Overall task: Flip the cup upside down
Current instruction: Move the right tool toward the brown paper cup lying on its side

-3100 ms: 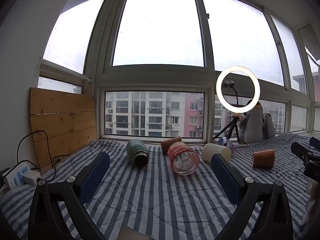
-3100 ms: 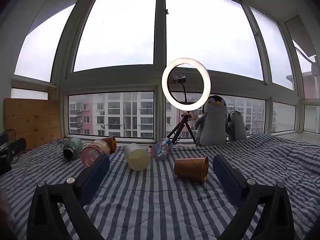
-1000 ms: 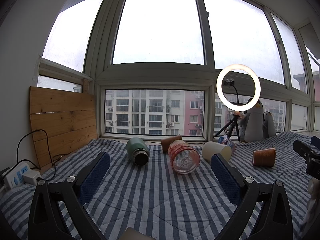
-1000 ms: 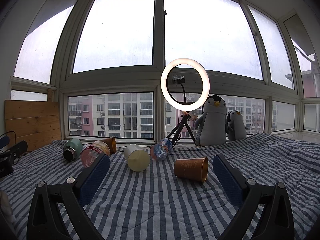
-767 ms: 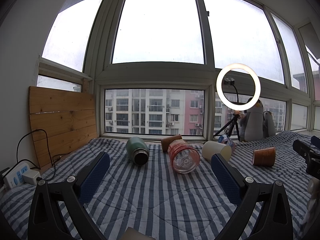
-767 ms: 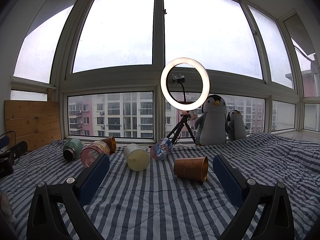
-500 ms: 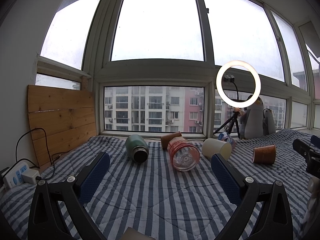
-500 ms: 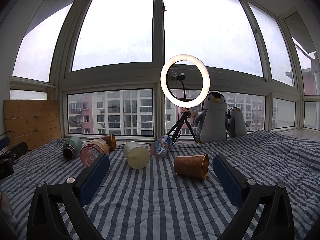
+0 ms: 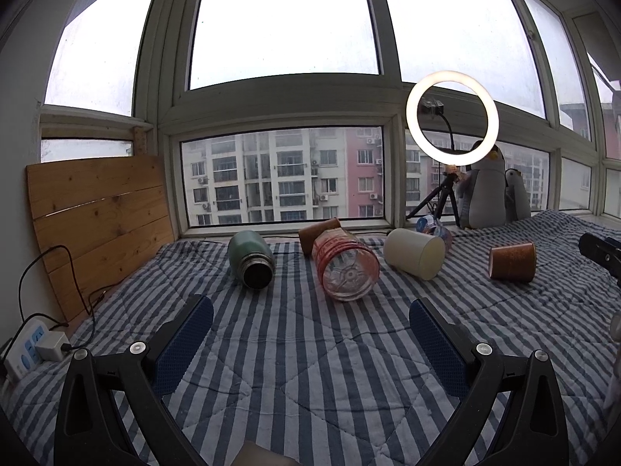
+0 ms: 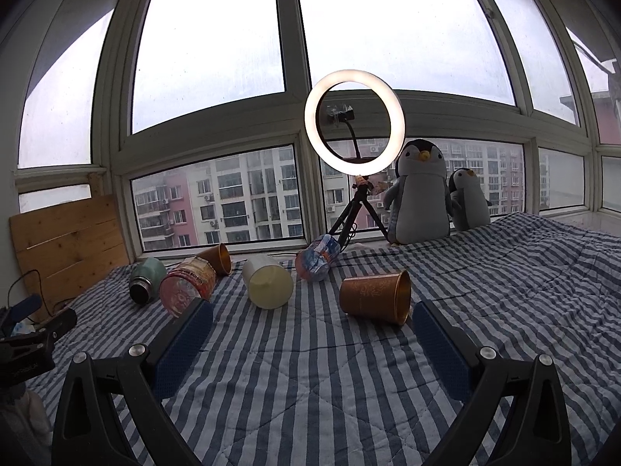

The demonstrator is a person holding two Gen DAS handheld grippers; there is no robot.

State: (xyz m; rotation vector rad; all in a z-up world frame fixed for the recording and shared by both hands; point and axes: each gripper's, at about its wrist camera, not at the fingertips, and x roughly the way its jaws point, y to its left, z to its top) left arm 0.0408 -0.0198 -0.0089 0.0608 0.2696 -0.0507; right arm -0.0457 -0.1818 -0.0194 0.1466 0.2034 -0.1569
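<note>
Several cups and bottles lie on their sides on a blue-striped quilt [image 9: 302, 349]. A copper cup [image 10: 376, 297] lies just ahead of my right gripper [image 10: 310, 334], mouth to the right; it also shows in the left wrist view [image 9: 512, 262]. A cream cup [image 10: 268, 281] [image 9: 413, 254], a second copper cup [image 9: 320, 231] [image 10: 217, 258], a green flask [image 9: 251, 258] and a red-labelled bottle [image 9: 345, 266] lie in a row. My left gripper [image 9: 310, 330] is open and empty, short of the flask and bottle. My right gripper is open and empty.
A ring light on a tripod [image 10: 355, 124], two plush penguins [image 10: 421, 194] and a small plastic bottle [image 10: 318, 258] stand by the window. A wooden board [image 9: 97, 213], a cable and a power strip [image 9: 29, 343] are at the left.
Both cameras have tipped slightly and moved a little closer to the row of cups. No object has moved; both grippers stay open.
</note>
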